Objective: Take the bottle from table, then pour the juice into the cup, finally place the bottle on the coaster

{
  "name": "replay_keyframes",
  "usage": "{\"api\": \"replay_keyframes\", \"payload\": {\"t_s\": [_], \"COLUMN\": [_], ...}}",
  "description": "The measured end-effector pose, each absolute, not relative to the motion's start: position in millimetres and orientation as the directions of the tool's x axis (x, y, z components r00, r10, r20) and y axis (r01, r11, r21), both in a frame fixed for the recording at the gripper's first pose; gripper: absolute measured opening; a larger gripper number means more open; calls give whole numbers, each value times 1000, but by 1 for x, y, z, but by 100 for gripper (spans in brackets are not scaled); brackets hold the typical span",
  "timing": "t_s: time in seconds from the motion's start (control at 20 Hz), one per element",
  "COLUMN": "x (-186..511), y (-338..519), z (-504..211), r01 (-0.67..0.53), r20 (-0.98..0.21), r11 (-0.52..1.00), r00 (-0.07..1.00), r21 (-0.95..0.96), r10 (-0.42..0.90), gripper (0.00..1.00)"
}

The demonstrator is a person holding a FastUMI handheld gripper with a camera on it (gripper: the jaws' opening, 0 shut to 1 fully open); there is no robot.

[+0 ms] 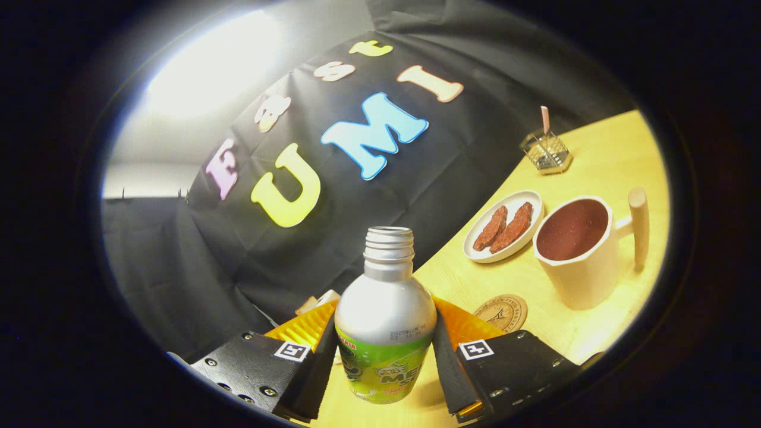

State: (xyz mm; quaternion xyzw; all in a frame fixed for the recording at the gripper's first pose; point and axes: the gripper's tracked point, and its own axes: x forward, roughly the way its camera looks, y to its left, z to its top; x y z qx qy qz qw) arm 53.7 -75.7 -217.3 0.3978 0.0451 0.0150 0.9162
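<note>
Clamped between the tongs (pixel 385 356) at bottom centre: silver bottle (pixel 385 315), uncapped, green label, both fingers (pixel 315 368) pressing its sides. Tilted with the view, held above the wooden surface (pixel 600 160). Round coaster (pixel 502 312) just right of the bottle. Further right, cream cup (pixel 585 255) full of dark juice, wooden handle outward. Behind it, white plate (pixel 505 229) with two brown pieces. Wire holder (pixel 547 153) at upper right.

You have one bottle (pixel 385 321) pressed between the two fingers (pixel 321 356) of your gripper (pixel 385 371). On the worktop (pixel 600 160) count one cup (pixel 579 249), one coaster (pixel 502 312), one plate (pixel 505 226) carrying two brown strips (pixel 505 227), and one small wire basket (pixel 547 153).
</note>
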Motion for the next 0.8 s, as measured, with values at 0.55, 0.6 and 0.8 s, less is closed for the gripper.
{"api": "replay_keyframes", "payload": {"t_s": [0.55, 0.6, 0.8], "x": [60, 60, 60], "y": [-102, -104, -109], "z": [-200, -199, -197], "r01": [-1, -2, -23], "r20": [-2, 0, 26], "r11": [321, 293, 194], "r00": [1000, 1000, 1000], "r21": [947, 956, 981], "r10": [10, 6, -14], "gripper": [76, 76, 76]}}
